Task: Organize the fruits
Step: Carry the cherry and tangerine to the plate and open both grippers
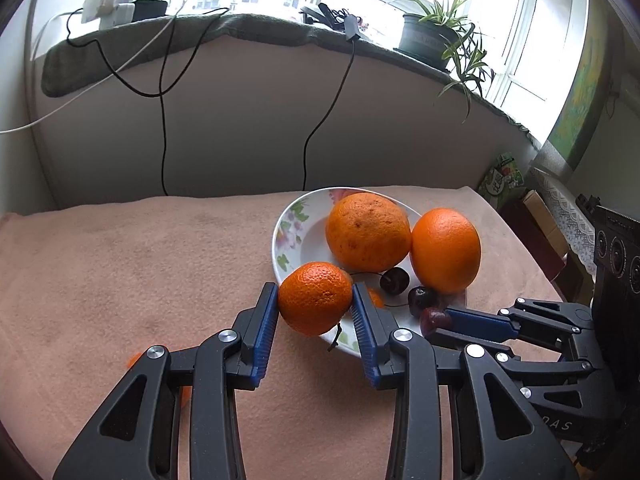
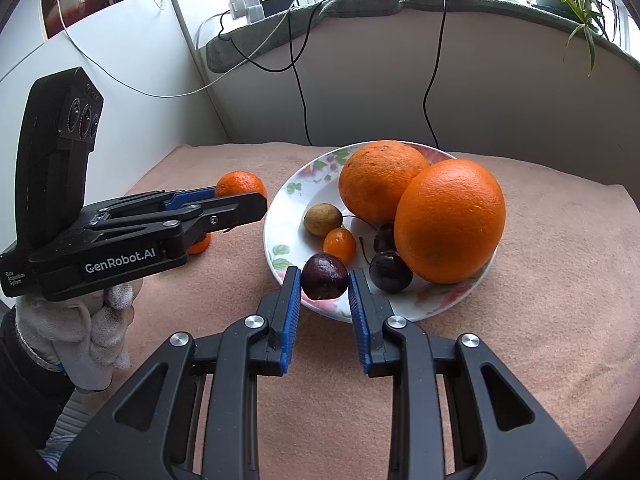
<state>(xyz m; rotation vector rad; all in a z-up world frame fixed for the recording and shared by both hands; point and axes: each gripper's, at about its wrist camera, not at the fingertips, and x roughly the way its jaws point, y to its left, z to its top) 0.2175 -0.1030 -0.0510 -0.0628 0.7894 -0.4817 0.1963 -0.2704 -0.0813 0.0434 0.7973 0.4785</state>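
While the left gripper (image 1: 315, 300) clamped a small mandarin (image 1: 315, 298) between its blue pads, the fruit hung at the plate's near-left edge, about seven o'clock from the plate's middle in the left wrist view. Seen from the right wrist camera, that same mandarin sat at nine o'clock of the plate, clear of the rim, with a gloved hand (image 2: 90, 320) gripping the tool below it. A second small orange fruit (image 2: 199, 243) peeked out under that gripper; whether it touched the cloth could not be told.

The right gripper (image 2: 324, 282) was closed narrowly on a dark cherry (image 2: 324, 276), held over the plate's near rim at six o'clock.

Behind it lay the white floral plate (image 2: 294, 188), resting on the peach cloth covering the table (image 2: 540, 280). On the plate, a kumquat (image 2: 339, 244) sat just beyond the held cherry, with a small brownish fruit (image 2: 322, 219) at eleven o'clock from it, just beside it. Two more dark cherries (image 2: 390, 276) lay at the right, against the nearer large orange (image 2: 450, 220). That orange filled the plate's three o'clock side and touched a second, duller large orange (image 2: 376, 184) at twelve o'clock.

Farther off, black cables (image 2: 434, 80) hung down the wall from a cloth-covered window ledge (image 2: 360, 4), where a potted plant (image 1: 430, 36) stood at the right.
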